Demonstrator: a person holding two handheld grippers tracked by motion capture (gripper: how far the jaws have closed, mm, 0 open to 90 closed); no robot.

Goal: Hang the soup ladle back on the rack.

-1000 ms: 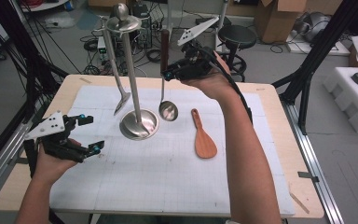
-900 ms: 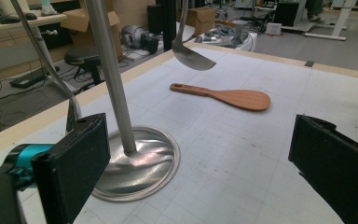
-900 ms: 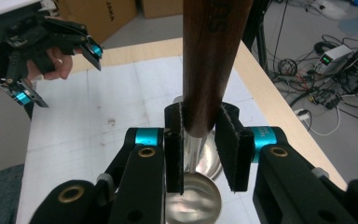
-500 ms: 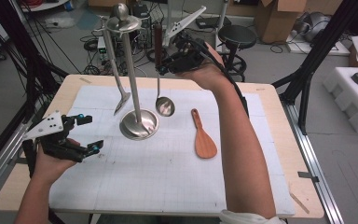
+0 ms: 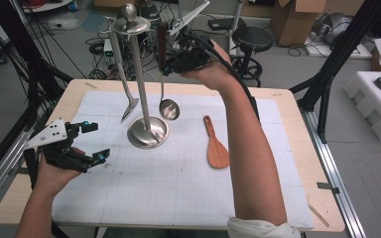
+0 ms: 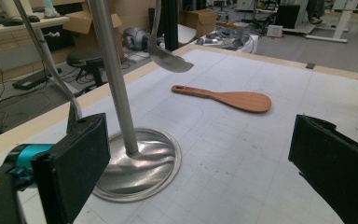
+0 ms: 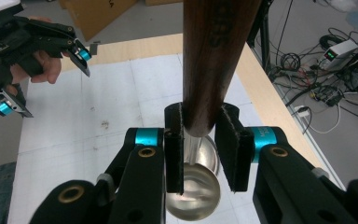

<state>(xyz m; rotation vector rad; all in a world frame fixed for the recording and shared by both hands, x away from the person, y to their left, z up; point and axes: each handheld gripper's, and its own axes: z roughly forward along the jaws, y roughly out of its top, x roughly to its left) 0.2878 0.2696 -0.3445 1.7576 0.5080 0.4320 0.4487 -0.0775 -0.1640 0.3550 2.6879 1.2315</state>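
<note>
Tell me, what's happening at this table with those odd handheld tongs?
A person holds a pair of tongs in each hand. The right tongs are clamped on the dark wooden handle of a metal ladle, holding it up beside a steel utensil stand where a metal spatula hangs. The left tongs wait open over the white mat. A wooden rice paddle lies flat to the stand's right.

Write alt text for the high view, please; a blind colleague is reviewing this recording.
The right gripper, shut on the dark wooden handle of a metal ladle, holds it upright in the air beside a tall steel utensil stand where a spatula hangs. A wooden rice paddle lies on the white mat, and the left gripper waits open at the table's left.
</note>
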